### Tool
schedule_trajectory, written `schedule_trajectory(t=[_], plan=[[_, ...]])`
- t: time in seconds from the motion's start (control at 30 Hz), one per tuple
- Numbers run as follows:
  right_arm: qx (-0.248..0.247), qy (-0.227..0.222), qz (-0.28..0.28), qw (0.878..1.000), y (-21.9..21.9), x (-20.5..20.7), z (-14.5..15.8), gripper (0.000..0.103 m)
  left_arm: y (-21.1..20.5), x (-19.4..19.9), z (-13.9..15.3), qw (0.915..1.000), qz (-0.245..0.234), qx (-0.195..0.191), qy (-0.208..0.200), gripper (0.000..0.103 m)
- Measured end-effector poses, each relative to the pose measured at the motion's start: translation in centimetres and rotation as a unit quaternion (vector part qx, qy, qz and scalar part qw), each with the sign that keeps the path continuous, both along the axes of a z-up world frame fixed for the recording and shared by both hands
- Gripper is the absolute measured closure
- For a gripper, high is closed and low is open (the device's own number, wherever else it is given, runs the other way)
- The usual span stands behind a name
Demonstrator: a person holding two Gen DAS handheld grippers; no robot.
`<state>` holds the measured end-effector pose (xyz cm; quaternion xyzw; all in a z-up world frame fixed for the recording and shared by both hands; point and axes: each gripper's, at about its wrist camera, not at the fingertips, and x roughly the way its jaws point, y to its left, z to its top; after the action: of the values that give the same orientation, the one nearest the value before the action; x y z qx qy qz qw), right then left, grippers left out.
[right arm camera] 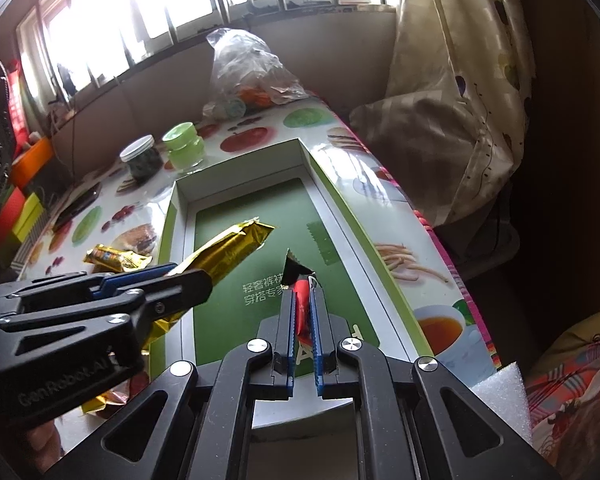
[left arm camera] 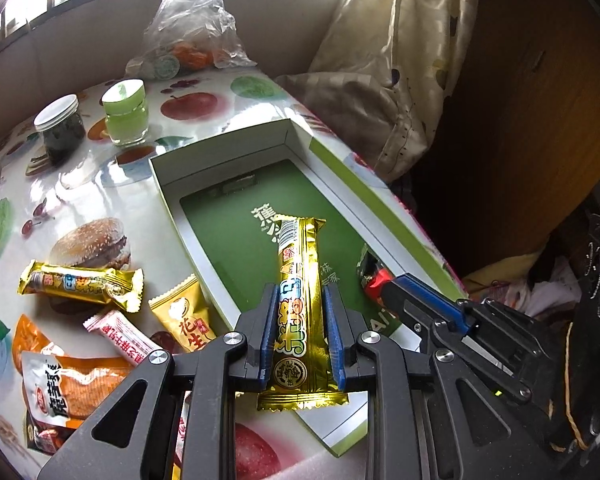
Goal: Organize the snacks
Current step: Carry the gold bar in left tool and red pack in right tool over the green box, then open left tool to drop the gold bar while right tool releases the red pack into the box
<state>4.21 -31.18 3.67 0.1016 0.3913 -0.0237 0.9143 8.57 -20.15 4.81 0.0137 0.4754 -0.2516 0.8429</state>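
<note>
The left hand-held gripper (left arm camera: 300, 320) clamps a gold snack bar (left arm camera: 300, 300) mid-length, holding it level over the open box (left arm camera: 220, 152) for lowering. The right hand-held gripper (right arm camera: 303, 312) pinches a red-and-black packet (right arm camera: 300, 292) above the same box. Remaining snacks lie on the bench (left arm camera: 80, 192).

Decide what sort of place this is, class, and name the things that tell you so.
Probably a room in a home: a table with a fruit-print tablecloth under a barred window, a patterned curtain bunched beside it, and jars standing near loose snacks.
</note>
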Motion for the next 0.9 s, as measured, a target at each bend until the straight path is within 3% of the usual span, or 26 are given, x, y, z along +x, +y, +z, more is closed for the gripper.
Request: schedule_trajectory(t=[0.3, 0.63, 0.9], plan=[[0.010, 0.005, 0.002, 1.000, -0.1, -0.1, -0.4, 0.095, -0.2, 0.2, -0.6, 0.9999, 0.005, 0.007, 0.012, 0.079], [0.010, 0.012, -0.007, 1.000, -0.1, -0.3, -0.4, 0.087, -0.1, 0.4, -1.1, 0.9997, -0.003, 0.005, 0.025, 0.079], [0.013, 0.008, -0.021, 1.000, -0.4, -1.0, 0.3, 0.084, 0.4, -0.1, -0.3, 0.9998, -0.004, -0.008, 0.017, 0.065]])
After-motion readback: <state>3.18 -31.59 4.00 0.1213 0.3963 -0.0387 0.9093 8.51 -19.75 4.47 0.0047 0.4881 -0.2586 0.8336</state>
